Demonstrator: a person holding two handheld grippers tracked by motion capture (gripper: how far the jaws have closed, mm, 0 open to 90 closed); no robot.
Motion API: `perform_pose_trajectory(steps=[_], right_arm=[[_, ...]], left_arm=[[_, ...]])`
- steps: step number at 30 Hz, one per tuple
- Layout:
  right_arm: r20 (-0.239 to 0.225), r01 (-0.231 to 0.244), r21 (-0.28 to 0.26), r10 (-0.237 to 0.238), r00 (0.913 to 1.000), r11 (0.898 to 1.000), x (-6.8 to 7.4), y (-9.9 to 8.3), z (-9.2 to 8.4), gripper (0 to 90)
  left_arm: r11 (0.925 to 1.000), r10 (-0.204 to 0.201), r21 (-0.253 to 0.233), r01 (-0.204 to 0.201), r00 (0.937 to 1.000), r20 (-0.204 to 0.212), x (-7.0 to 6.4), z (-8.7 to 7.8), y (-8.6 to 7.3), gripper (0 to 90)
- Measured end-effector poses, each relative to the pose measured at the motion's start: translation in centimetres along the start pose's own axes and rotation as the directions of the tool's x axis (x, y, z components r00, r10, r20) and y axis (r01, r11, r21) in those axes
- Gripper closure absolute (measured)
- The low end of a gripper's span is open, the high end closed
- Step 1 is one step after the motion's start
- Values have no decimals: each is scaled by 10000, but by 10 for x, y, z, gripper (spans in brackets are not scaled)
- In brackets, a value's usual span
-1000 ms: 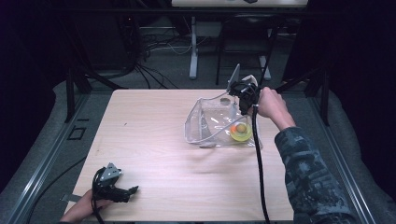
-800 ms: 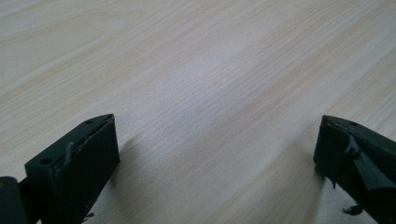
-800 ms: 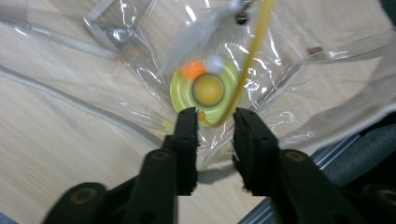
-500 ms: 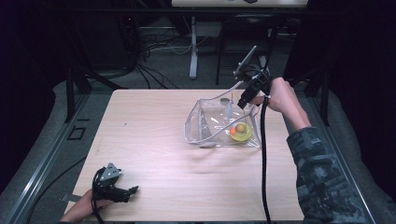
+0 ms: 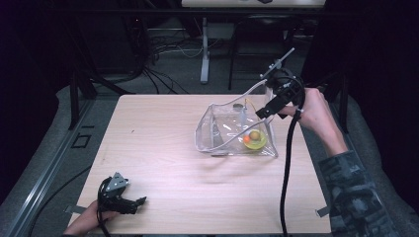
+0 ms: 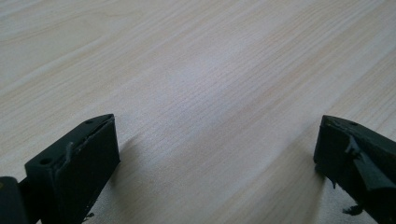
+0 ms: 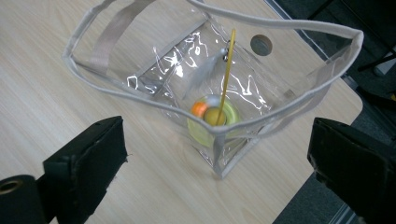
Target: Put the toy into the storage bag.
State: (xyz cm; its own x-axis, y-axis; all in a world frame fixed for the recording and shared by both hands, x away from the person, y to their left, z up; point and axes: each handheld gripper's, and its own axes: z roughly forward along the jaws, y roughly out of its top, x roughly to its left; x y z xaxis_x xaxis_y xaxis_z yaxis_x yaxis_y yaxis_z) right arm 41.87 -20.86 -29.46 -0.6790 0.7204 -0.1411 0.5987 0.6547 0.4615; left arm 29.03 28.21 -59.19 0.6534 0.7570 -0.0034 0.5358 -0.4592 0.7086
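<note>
A clear plastic bag [image 5: 210,126] with grey trim and handles stands open on the right half of the wooden table [image 5: 153,143]. Inside lie a yellow-green ring [image 5: 257,144], an orange ball [image 5: 246,139] and an olive ball [image 5: 254,135]. A thin yellow stick [image 7: 227,70] with a grey feathery tuft [image 7: 201,77] leans up from them. My right gripper [image 5: 267,109] hangs above the bag's far right corner. Its jaws have just been opening and hold nothing; in its own view the right gripper [image 7: 217,140] looks down into the bag [image 7: 177,60]. My left gripper [image 5: 138,202] rests open at the near left edge, over bare wood [image 6: 217,135].
The right gripper's black cable [image 5: 286,168] trails down across the table's right side. Dark floor with cables and stand legs [image 5: 204,54] lies beyond the far edge. A hole [image 7: 261,44] is cut in the table near the bag.
The right gripper has risen up and away from the bag's contents, and its jaws have spread apart. The stick now stands loose in the bag. The left hand has stayed put.
</note>
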Motion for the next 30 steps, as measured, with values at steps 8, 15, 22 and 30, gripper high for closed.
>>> perform_pose_trajectory(steps=[8, 15, 22, 30], right_arm=[[253, 52, -242, -45, 9997, 9997, 7, -27, -5, 0], [432, 14, -462, 6, 9991, 9989, 9, -52, -6, 0], [409, -232, -614, 257, 9988, 9978, 8, -76, -2, 0], [184, -722, -438, 731, 9972, 9964, 4, -102, 15, 0]], left_arm=[[10000, 14, 2, -14, 10000, 9, 0, 0, 0, 0], [10000, 7, -2, -7, 10000, -11, 0, 0, 0, 0], [10000, -24, -47, 24, 10000, -12, 0, 0, 0, 0], [10000, -12, -53, 12, 10000, -25, 0, 0, 0, 0]])
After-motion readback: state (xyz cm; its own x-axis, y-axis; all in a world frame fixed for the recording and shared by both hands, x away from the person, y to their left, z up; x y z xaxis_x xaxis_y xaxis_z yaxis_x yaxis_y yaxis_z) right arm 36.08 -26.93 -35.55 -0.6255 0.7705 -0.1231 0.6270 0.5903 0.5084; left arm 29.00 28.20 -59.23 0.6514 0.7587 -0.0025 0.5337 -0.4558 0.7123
